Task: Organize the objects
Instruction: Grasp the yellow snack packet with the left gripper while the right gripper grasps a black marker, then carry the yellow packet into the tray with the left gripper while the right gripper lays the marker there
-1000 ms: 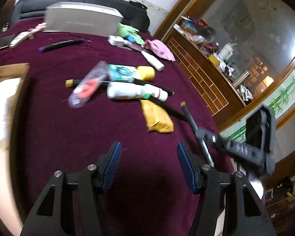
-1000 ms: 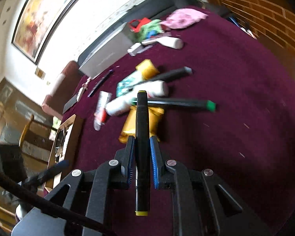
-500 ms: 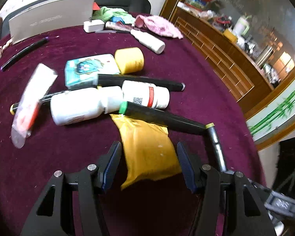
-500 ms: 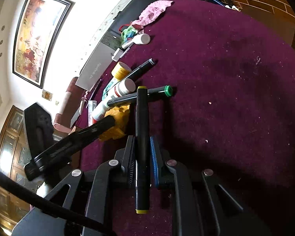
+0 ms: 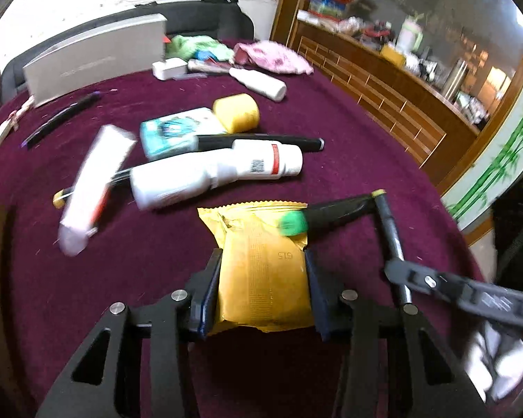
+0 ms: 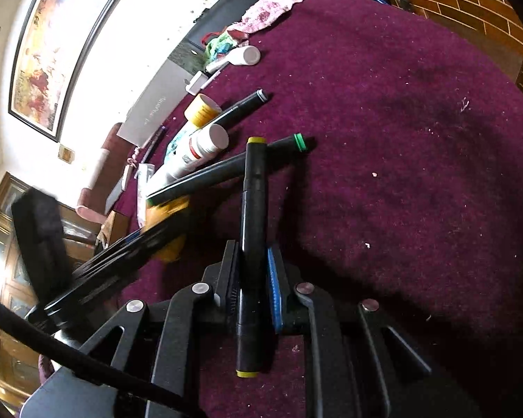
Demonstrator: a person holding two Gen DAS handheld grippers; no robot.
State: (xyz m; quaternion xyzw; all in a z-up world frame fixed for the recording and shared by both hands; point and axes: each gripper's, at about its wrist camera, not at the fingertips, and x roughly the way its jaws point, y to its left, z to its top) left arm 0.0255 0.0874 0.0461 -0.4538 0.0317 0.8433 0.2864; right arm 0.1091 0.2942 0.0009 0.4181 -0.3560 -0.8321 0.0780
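A yellow snack packet [image 5: 258, 237] lies on the maroon cloth between the pads of my left gripper [image 5: 263, 261], whose jaws are closing and touch both its sides. A black marker with a green cap [image 5: 327, 214] rests across the packet's far right corner. My right gripper [image 6: 252, 254] is shut on a black marker with yellow ends [image 6: 254, 188], whose tip touches the green-capped marker [image 6: 226, 170]. The right gripper [image 5: 397, 271] also shows at the right of the left wrist view. The left gripper [image 6: 150, 240] shows blurred over the packet [image 6: 167, 209] in the right wrist view.
Beyond the packet lie two white bottles [image 5: 177, 181], [image 5: 268, 163], a black marker [image 5: 261, 141], a teal pack [image 5: 171, 134], a yellow cylinder [image 5: 237, 113] and a clear pouch [image 5: 94, 181]. A silver box [image 5: 94, 59] and pink cloth [image 5: 272, 57] sit at the back. Bare cloth [image 6: 418, 174] spreads right.
My left gripper moved forward over the yellow packet and narrowed its jaws onto it. The green-capped marker now lies on the packet's corner. The right gripper sank, still holding its marker.
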